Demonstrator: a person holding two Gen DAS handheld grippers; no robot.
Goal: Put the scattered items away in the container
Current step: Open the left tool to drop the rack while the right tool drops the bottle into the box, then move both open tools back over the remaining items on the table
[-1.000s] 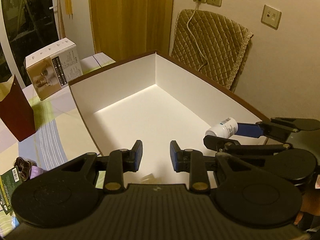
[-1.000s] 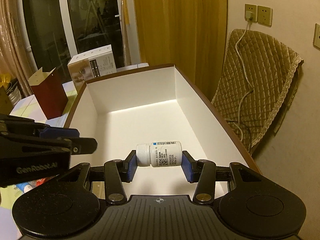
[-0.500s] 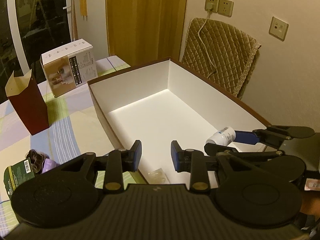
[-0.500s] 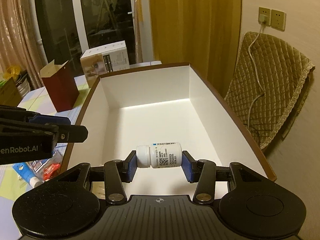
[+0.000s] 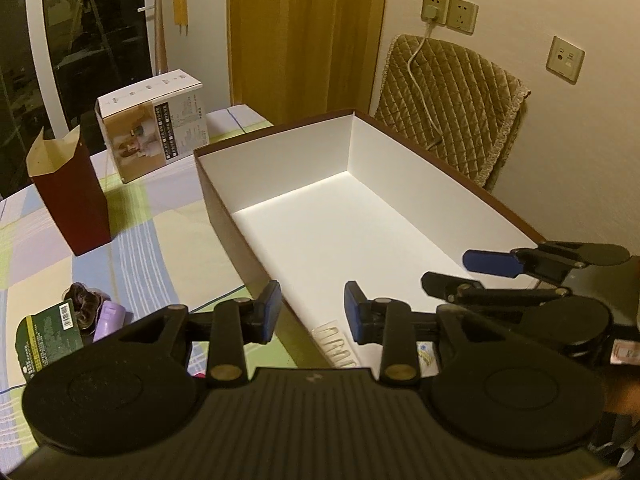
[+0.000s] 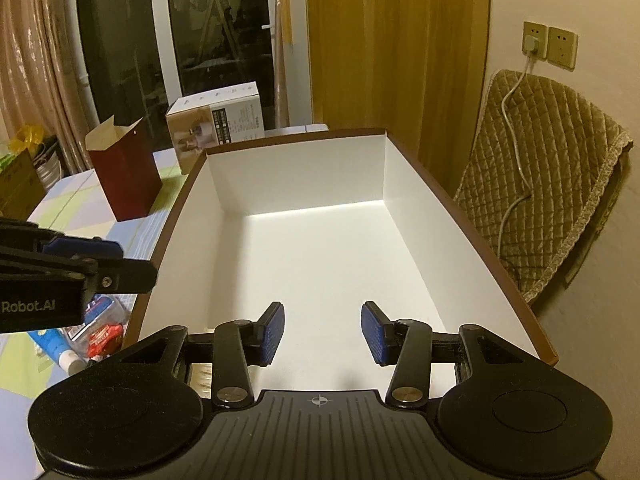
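The container is a big box (image 5: 280, 160), white inside and brown outside; its floor (image 6: 320, 248) is bare as far as I see. My right gripper (image 6: 322, 328) hangs open over the box's near end with nothing between its pads; from the left wrist it shows side-on (image 5: 468, 272). My left gripper (image 5: 314, 308) sits above the box's near left wall, its jaws opening on nothing. A clear packet (image 5: 336, 344) lies in the box under it. On the cloth to the left lie a green packet (image 5: 48, 340), a purple item (image 5: 108, 316), a blue-white tube (image 6: 60, 352) and a red packet (image 6: 104, 336).
A dark red open paper carton (image 5: 76, 204) and a white product box (image 5: 156, 136) stand on the checked tablecloth (image 5: 160, 248) left of the container. A quilted chair cover (image 5: 452, 108) with a cable hangs by the wall behind the box's right side.
The white bottle that sat between the right gripper's pads is gone from them and from view. The left gripper has shifted left toward the box's wall, its pads further apart.
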